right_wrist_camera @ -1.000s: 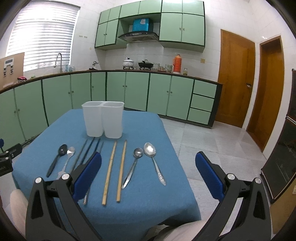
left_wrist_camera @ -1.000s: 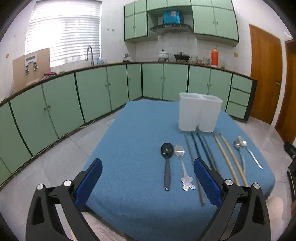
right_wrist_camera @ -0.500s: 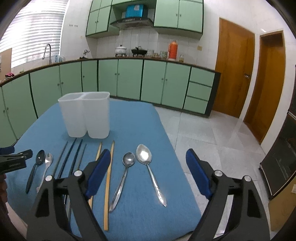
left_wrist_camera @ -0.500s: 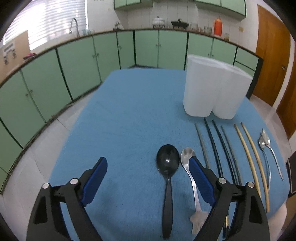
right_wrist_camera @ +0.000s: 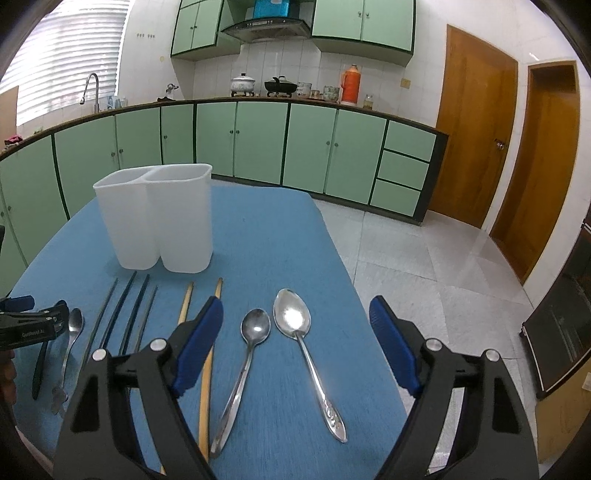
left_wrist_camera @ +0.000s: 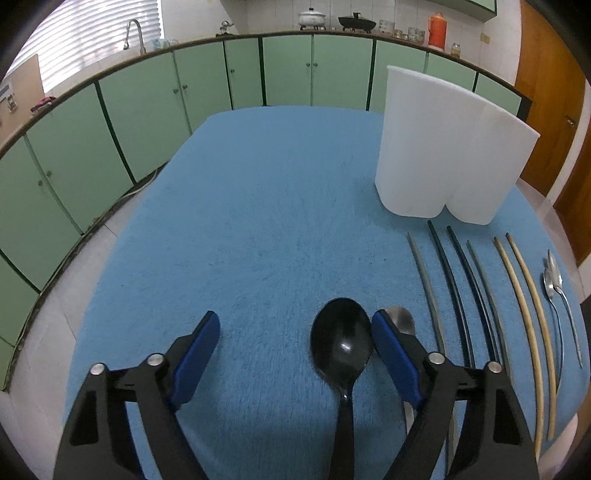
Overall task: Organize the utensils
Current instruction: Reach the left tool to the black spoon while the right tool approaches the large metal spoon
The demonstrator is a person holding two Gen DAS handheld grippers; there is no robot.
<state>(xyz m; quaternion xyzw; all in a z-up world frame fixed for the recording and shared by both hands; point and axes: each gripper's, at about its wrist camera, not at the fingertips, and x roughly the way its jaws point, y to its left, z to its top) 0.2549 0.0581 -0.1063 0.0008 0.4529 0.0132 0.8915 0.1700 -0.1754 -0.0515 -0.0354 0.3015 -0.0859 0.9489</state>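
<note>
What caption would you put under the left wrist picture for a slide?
Open left gripper closing around a black spoon on the blue tablecloth, chopsticks and a white two-compartment holder beyond.

Kitchen. Pale green base cabinets (right_wrist_camera: 258, 144) with dark trim run along the far wall under a dark counter. Matching wall cabinets (right_wrist_camera: 362, 22) flank a range hood (right_wrist_camera: 266, 27). White tiled wall. Window with closed blinds (right_wrist_camera: 62, 62) far left, bright daylight behind; faucet (right_wrist_camera: 90, 90) below it. Two brown wooden doors (right_wrist_camera: 476, 129) at right. Floor of light grey tiles (right_wrist_camera: 424, 266). Desk covered in blue cloth (left_wrist_camera: 258, 221).
</note>
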